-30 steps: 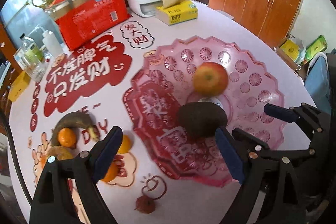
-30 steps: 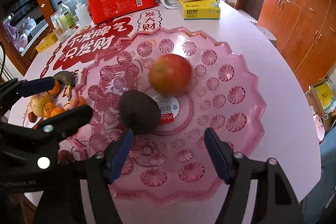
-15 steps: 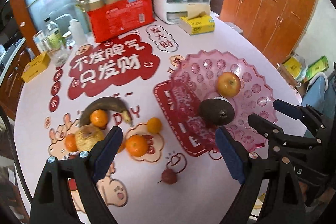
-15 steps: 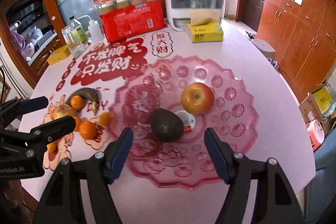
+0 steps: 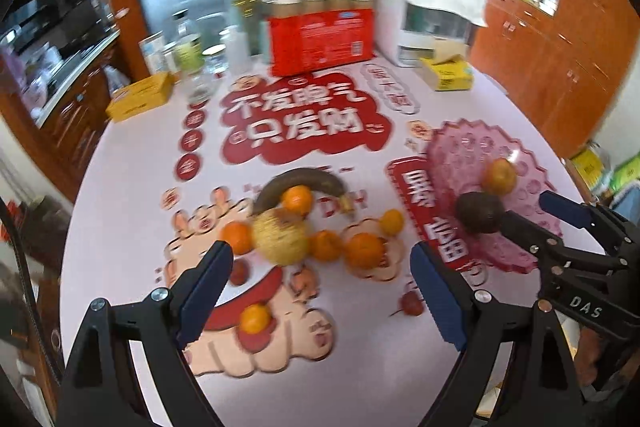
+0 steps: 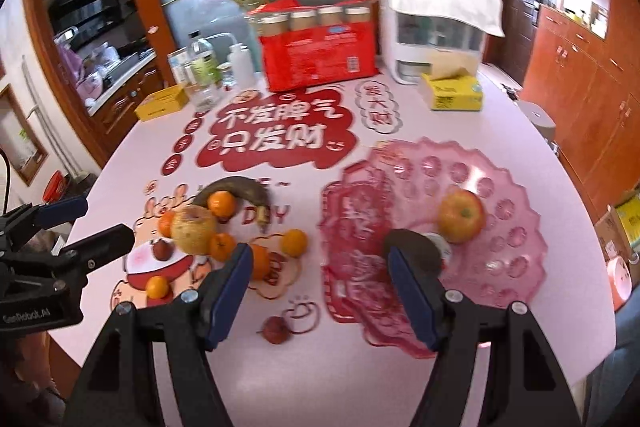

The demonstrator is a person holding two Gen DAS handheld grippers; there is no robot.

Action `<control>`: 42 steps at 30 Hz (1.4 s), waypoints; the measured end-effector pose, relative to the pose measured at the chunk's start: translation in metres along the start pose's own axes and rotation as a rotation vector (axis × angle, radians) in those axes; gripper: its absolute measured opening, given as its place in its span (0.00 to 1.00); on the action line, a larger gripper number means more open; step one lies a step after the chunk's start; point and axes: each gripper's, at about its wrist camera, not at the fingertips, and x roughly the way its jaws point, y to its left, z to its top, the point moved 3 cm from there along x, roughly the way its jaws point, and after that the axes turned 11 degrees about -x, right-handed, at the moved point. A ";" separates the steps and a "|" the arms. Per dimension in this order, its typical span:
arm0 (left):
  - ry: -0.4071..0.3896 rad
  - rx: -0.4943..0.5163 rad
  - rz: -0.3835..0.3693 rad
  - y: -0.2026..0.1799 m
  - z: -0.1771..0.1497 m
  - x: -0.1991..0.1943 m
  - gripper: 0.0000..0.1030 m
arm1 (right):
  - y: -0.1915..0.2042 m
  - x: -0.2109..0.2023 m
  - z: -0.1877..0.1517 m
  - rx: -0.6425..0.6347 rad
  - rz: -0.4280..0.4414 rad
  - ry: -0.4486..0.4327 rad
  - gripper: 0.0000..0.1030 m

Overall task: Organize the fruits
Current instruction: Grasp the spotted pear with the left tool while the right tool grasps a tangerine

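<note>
A pink scalloped fruit plate [image 6: 516, 263] [image 5: 520, 259] at the right of the table holds a red-yellow apple [image 6: 460, 215] [image 5: 498, 177] and a dark avocado [image 6: 416, 247] [image 5: 478, 213]. To its left lie a brown banana [image 6: 236, 189] [image 5: 300, 183], a pale yellow pear-like fruit [image 6: 194, 229] [image 5: 282, 237], several small oranges [image 6: 294, 243] [image 5: 364, 251] and small red fruits [image 6: 276, 329] [image 5: 410, 303]. My left gripper [image 5: 320, 295] is open and empty, above the loose fruit. My right gripper [image 6: 320, 291] is open and empty, above the plate's left edge.
At the back stand a red pack of cups [image 6: 320, 47], a white covered appliance [image 6: 436, 27], a yellow tissue box [image 6: 456, 93], bottles [image 6: 204, 71] and a yellow box [image 6: 162, 103]. Red stickers cover the white tabletop. Wooden cabinets line the right.
Both grippers have pulled back and up from the plate, and the left has swung left over the loose fruit. The apple and avocado stay on the plate.
</note>
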 end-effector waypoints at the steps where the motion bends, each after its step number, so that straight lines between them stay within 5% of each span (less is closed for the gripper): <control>1: 0.001 -0.017 0.018 0.012 -0.002 -0.001 0.87 | 0.007 0.002 0.002 -0.012 0.009 -0.001 0.69; 11: 0.066 -0.078 0.101 0.072 -0.012 0.034 0.87 | 0.054 0.031 0.009 -0.085 0.083 0.035 0.69; 22: 0.174 -0.042 -0.021 0.061 -0.011 0.112 0.86 | 0.072 0.108 -0.012 -0.104 0.128 0.164 0.68; 26: 0.237 -0.058 -0.067 0.057 -0.007 0.140 0.73 | 0.075 0.130 -0.020 -0.115 0.113 0.193 0.67; 42: 0.361 -0.287 -0.112 0.063 0.003 0.195 0.66 | 0.067 0.158 -0.031 -0.055 0.143 0.229 0.62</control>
